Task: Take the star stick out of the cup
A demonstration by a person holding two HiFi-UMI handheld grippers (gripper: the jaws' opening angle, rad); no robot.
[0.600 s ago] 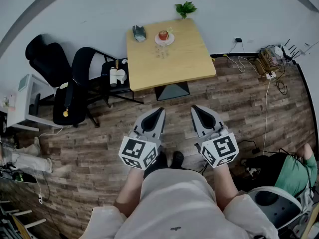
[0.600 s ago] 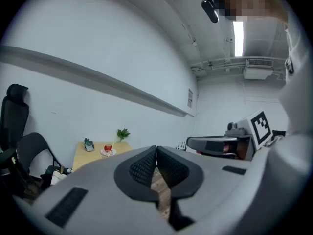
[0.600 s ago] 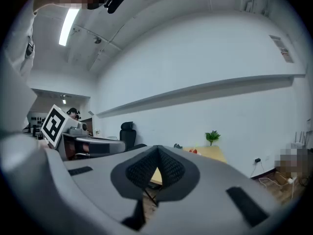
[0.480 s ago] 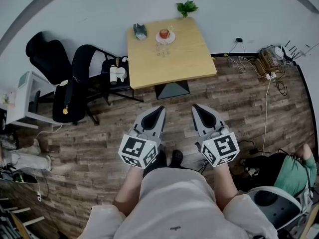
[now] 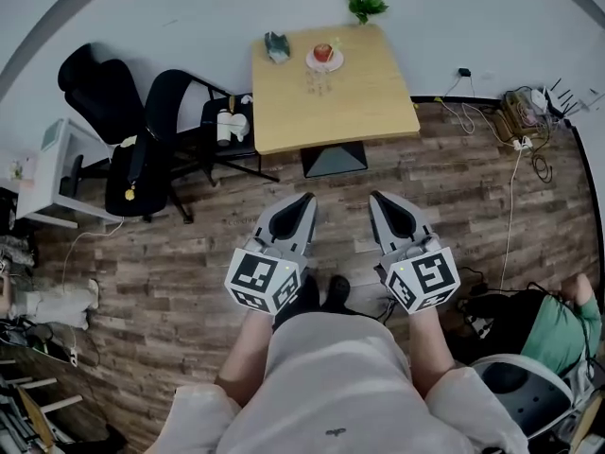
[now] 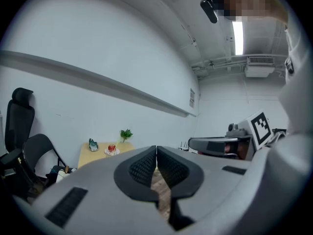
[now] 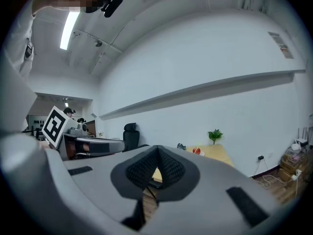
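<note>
1. The left gripper [image 5: 304,200] is held low in front of the person. Its jaws are pressed together tip to tip with nothing between them, and the tips aim toward the table [image 5: 331,112].
2. The right gripper [image 5: 378,198] sits just beside it and runs parallel. Its jaws are likewise closed on each other and empty.
3. The red cup [image 5: 323,52] stands on a small plate [image 5: 312,62] at the far part of the table. It is well ahead of both grippers' tips, roughly between their two lines and nearer the left one's.
4. The star stick [image 6: 116,143] is in the cup, a thin pale rod. Its long axis is near upright, with the top leaning slightly toward the potted plant [image 5: 367,6] beyond. The star itself is too small to make out.
</note>
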